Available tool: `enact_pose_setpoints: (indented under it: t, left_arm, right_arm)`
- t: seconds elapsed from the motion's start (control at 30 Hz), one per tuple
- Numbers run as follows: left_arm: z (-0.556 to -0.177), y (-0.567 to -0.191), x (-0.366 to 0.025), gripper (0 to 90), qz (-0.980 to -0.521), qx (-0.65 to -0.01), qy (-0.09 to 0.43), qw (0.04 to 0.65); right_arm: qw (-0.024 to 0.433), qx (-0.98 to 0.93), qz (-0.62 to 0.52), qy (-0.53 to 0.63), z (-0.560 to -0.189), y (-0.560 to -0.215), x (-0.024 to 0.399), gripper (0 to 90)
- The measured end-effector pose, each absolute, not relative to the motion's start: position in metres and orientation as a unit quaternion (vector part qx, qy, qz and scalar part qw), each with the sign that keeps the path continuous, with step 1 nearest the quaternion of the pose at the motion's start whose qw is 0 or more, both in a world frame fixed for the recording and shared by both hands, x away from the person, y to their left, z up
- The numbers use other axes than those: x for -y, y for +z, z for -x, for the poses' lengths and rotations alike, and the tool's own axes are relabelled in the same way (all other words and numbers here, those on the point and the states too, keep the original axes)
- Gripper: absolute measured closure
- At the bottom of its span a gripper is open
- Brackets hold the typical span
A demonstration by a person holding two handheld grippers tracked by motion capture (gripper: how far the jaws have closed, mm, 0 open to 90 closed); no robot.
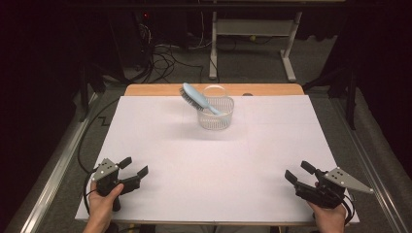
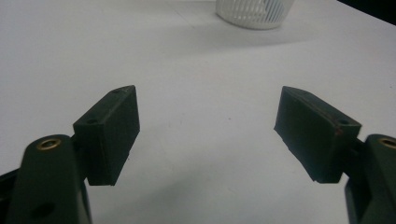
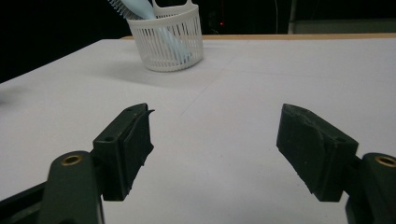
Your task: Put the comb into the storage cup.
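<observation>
Blue hairbrush (image 1: 197, 98) leaning in white basket (image 1: 215, 116), far end of surface (image 1: 204, 165). Left tongs (image 1: 137, 167) and right tongs (image 1: 297, 172) both wide open, nothing held, well apart from basket.

Left hand (image 1: 103, 201) entering from the lower left edge, wrapped around the black two-jaw left gripper (image 1: 134, 166) topped with a grey three-cornered plate; jaws spread wide, nothing between them, pointing inward and slightly away from the body. Right hand (image 1: 330, 213) entering from the lower right edge, gripping the matching black right gripper (image 1: 299, 171); jaws likewise held far apart and empty, angled inward toward the left. Both grippers low, well apart from each other.
</observation>
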State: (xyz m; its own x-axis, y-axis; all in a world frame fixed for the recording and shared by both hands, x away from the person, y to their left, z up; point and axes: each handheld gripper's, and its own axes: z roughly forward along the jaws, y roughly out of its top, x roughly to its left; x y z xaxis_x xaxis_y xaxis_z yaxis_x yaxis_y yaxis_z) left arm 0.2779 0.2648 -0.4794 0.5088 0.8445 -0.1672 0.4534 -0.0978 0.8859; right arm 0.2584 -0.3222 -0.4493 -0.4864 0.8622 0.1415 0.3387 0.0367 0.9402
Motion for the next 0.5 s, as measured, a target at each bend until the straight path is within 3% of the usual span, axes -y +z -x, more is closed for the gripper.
enact_pose_setpoints:
  t: [0.5]
  left_arm:
    - [-0.2764, -0.4771, -0.2653, 22.9, -0.707, -0.455, 0.2, 0.502]
  right_arm:
    - [0.243, -0.677, -0.447, 0.532, -0.2583, -0.4496, 0.322, 26.5]
